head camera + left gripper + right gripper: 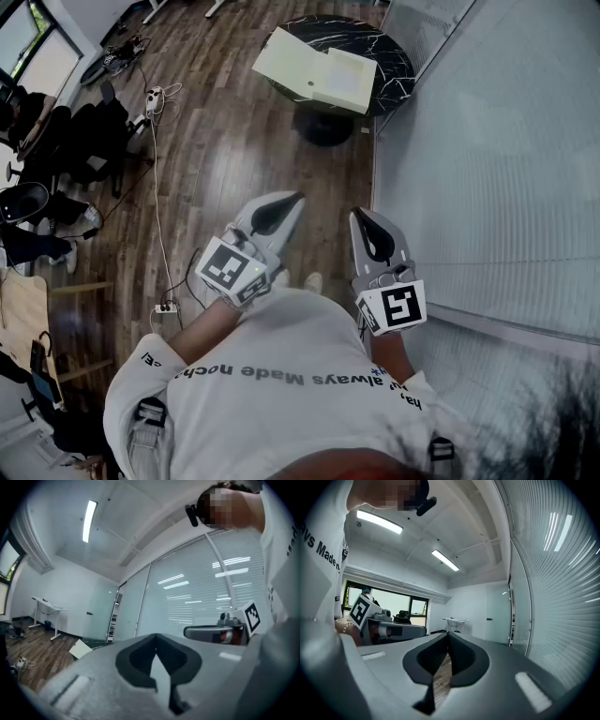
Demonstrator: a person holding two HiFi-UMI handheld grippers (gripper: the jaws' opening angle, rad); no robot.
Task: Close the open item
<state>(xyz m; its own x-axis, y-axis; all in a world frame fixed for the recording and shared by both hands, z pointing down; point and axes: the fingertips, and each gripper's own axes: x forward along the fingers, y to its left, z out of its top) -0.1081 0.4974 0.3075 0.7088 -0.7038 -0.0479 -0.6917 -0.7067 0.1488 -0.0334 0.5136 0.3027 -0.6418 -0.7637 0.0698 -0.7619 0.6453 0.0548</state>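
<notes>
- A dark wood-plank floor [234,141] runs across the room.
- A glass wall with closed white blinds [497,159] fills the right side.
- A round black marble table [386,56] stands beside that wall.
- Black office chairs [84,141] crowd the left edge, with a white power strip [155,94] nearby.
- Strip lights [89,520] glow on the white ceiling.

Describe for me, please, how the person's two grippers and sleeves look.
The left gripper and right gripper are pale grey tapering shells with dark teardrop-shaped openings; each carries a white cube with black square markers. The sleeves belong to a white top with dark lettering.
</notes>
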